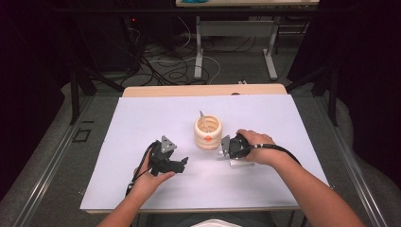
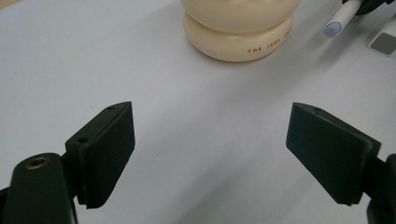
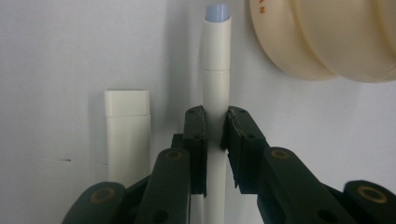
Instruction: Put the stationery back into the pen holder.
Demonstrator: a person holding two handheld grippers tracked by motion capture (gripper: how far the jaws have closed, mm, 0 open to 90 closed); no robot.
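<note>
Forearms [image 1: 309, 189] cross white table [image 1: 142, 123]; cables [image 1: 165, 71] litter grey floor [image 1: 236, 71].

Left gripper [image 1: 182, 162] low over the table, jaws wide apart, right gripper [image 3: 215, 122] apparently level, jaws clamped shut.

Overhead forward-down; tong cams close; share holder [image 1: 208, 133].

A white-topped rectangular table [image 1: 142, 142] carries a cream ribbed round holder [image 1: 208, 133]; just beside it lies a flat white rectangular piece [image 3: 127, 130].
</note>
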